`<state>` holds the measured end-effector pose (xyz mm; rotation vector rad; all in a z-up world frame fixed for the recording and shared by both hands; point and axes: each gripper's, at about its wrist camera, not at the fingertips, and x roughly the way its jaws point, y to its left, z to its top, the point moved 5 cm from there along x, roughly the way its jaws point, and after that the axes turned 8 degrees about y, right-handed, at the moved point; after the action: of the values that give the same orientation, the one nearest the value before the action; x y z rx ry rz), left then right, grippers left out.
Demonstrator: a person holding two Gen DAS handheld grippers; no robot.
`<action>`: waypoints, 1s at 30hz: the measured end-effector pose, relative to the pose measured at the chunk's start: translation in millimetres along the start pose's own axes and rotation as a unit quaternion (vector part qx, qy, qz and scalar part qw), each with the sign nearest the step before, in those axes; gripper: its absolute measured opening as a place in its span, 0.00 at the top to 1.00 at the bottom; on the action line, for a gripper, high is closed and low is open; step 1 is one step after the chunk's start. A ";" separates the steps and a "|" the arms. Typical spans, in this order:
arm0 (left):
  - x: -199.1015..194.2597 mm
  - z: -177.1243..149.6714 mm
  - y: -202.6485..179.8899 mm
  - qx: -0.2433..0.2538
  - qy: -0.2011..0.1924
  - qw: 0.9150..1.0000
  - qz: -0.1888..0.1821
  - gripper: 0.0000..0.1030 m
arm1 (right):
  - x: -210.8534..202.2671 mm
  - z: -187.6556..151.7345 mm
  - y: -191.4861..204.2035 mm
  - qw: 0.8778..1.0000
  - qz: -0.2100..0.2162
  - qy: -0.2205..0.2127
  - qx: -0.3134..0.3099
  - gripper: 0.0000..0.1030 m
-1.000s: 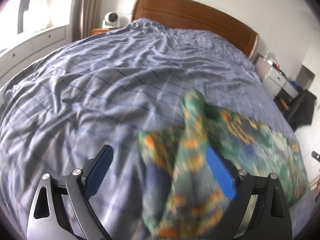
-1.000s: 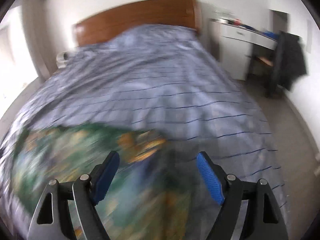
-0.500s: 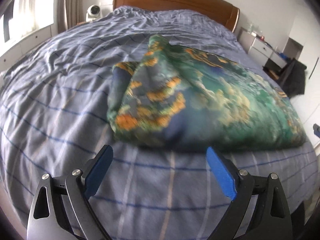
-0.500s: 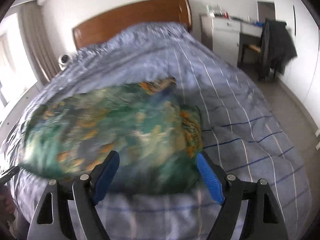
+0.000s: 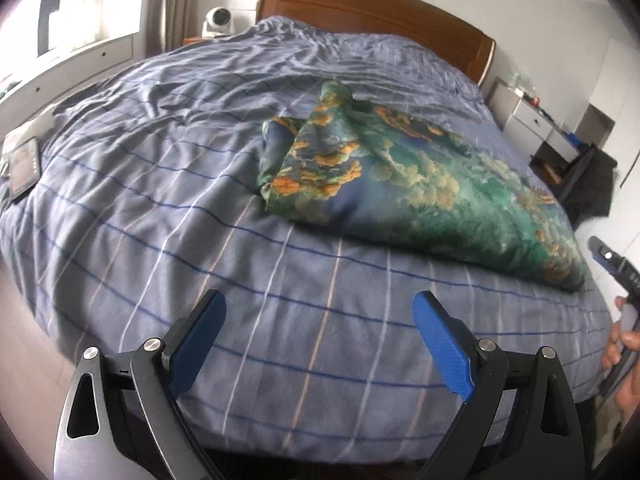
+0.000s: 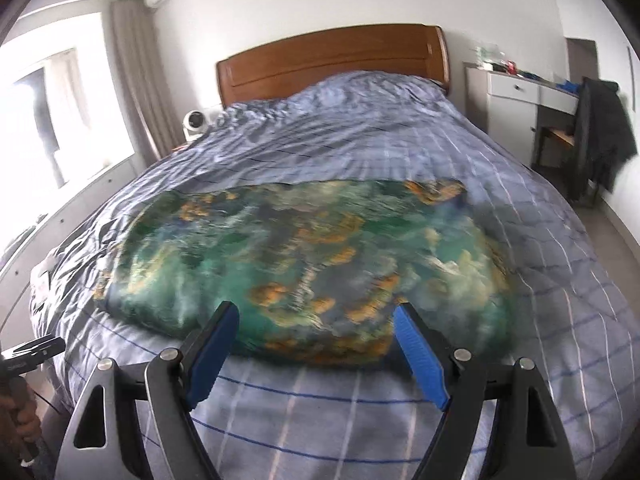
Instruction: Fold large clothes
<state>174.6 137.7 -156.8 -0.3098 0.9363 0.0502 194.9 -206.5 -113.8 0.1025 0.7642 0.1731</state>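
A large green, blue and orange patterned cloth (image 5: 404, 176) lies folded in a long bundle on the bed; it also shows in the right wrist view (image 6: 312, 264). My left gripper (image 5: 318, 338) is open and empty, held over the striped cover short of the cloth's left end. My right gripper (image 6: 316, 344) is open and empty, just in front of the cloth's near edge. The right gripper's tip (image 5: 612, 264) shows at the right edge of the left wrist view.
The bed has a blue striped cover (image 5: 168, 184) and a wooden headboard (image 6: 332, 60). A tablet (image 5: 24, 166) lies at the bed's left edge. A white desk (image 6: 520, 92) and a chair with a dark garment (image 6: 600, 132) stand to the right.
Both grippers have pulled back from the cloth toward the foot of the bed. The cloth, which was moving a second ago, now lies still on the cover.
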 end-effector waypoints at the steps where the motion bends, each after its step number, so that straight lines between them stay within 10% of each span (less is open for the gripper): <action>1: -3.7 0.1 -1.8 0.000 0.000 1.000 -0.004 0.07 | -1.4 1.5 2.1 1.000 0.004 -0.005 -0.005 0.21; 13: 3.6 -11.6 -79.9 0.075 0.057 0.991 -0.091 0.06 | -22.9 -26.9 -45.3 0.999 -0.035 -0.013 0.033 0.21; 22: 20.0 29.0 -82.1 0.070 0.051 0.992 -0.090 0.06 | -28.9 -31.1 -45.0 0.998 -0.050 -0.013 0.020 0.21; 30: 78.8 176.8 -155.1 0.146 0.022 0.985 -0.093 0.04 | -24.5 -28.0 -26.2 0.999 -0.036 -0.002 -0.027 0.21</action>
<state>387.5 32.5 -84.9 -0.1244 0.9400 -0.2647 161.2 -236.1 -121.3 0.0240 0.7576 0.1247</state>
